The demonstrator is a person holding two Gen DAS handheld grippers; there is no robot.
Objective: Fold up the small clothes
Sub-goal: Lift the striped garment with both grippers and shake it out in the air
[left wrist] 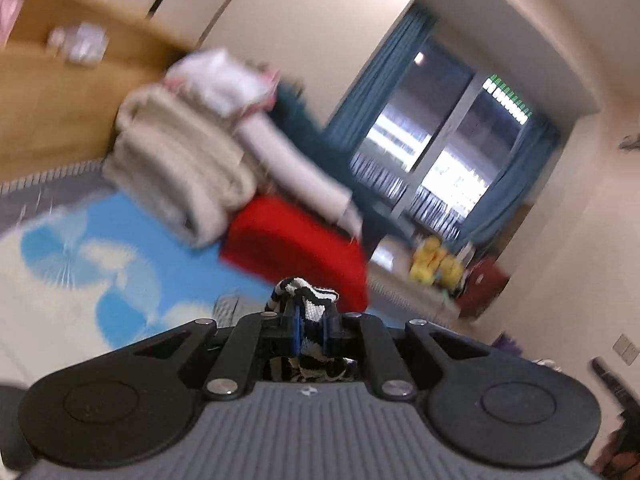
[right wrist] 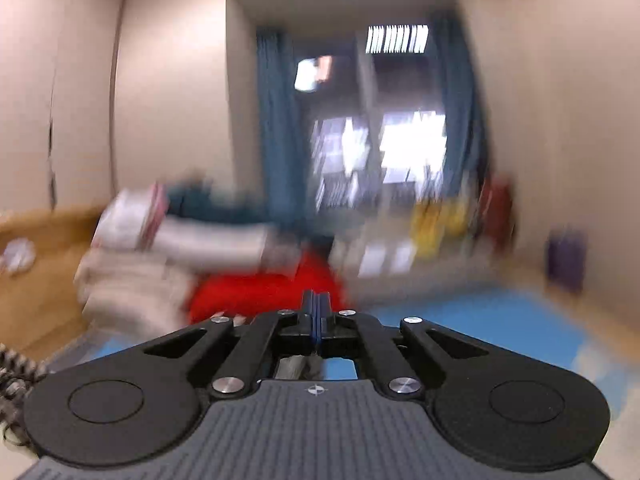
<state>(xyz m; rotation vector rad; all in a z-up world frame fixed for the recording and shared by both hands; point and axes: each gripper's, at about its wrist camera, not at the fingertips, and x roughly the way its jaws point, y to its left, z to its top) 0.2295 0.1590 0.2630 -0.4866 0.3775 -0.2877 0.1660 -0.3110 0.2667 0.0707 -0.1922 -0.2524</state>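
My left gripper (left wrist: 311, 326) is clenched on a black-and-white striped garment (left wrist: 305, 297), bunched between its fingers and lifted above the blue-and-white mat (left wrist: 80, 256). My right gripper (right wrist: 316, 320) is pressed closed with nothing visible between its fingers. Beyond the striped garment lie a red cloth (left wrist: 296, 248) and, left of it, folded beige blankets (left wrist: 180, 168), all blurred.

A home bedroom: a bed with a blue-and-white patterned cover (left wrist: 80, 252) carries a pile of folded blankets and clothes (left wrist: 188, 160) against a wooden headboard (left wrist: 60, 92). Blue curtains (left wrist: 376, 84) frame a big window (left wrist: 436, 136). Yellow soft toys (left wrist: 434, 264) sit on a low ledge beneath it.
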